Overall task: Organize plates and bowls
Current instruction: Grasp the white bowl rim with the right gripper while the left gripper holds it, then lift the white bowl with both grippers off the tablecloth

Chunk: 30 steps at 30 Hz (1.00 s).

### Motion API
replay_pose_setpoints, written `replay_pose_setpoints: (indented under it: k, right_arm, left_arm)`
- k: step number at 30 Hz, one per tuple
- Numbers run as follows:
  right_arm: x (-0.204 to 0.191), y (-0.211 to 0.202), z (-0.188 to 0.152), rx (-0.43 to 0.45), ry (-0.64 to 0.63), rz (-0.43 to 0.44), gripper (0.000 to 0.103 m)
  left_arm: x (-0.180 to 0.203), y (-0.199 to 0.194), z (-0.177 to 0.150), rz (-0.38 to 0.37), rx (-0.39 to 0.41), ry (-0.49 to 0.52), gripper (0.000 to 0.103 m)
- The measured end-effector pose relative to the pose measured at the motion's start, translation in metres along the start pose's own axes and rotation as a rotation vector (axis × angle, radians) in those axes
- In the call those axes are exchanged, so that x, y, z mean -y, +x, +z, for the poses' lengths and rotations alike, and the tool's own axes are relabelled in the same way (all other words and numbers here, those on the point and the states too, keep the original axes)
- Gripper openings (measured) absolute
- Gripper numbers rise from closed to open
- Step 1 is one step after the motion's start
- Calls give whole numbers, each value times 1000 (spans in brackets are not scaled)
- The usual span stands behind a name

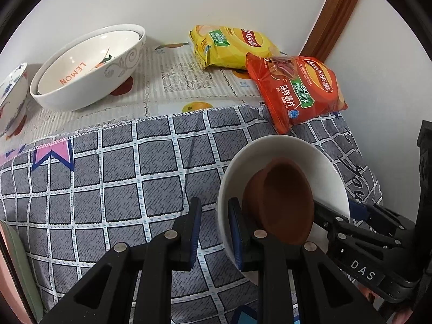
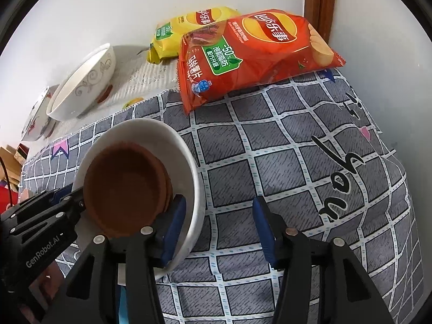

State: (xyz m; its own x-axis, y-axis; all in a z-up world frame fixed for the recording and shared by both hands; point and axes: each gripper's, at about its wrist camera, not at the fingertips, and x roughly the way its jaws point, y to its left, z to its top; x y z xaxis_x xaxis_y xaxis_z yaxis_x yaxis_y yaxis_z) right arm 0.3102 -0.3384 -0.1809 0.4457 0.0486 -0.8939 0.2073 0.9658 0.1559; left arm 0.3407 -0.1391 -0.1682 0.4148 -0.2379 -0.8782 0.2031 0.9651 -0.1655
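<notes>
Left wrist view shows the left gripper [image 1: 214,229] clamped across the near rim of the white bowl [image 1: 305,159], at four o'clock on the checked cloth [image 1: 121,178]. A brown bowl [image 1: 283,194] sits tilted inside it. Nesting looks done. The right gripper [image 2: 218,226] stands apart, one finger inside the rim, pressing nothing. Next, probably carry this pair toward the LEMON bowl [image 1: 89,67] at eleven o'clock.

Table under a grey checked cloth [image 1: 113,189] — white bowl [image 1: 318,162], red chip bag [image 1: 297,91].
</notes>
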Motion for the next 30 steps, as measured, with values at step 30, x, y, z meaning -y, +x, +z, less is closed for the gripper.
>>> replay_pose_setpoints:
  k: [30]
  right_arm:
    - [-10, 6, 7, -26, -8, 29, 14]
  left_arm:
    - [7, 7, 4, 50, -19, 50, 11]
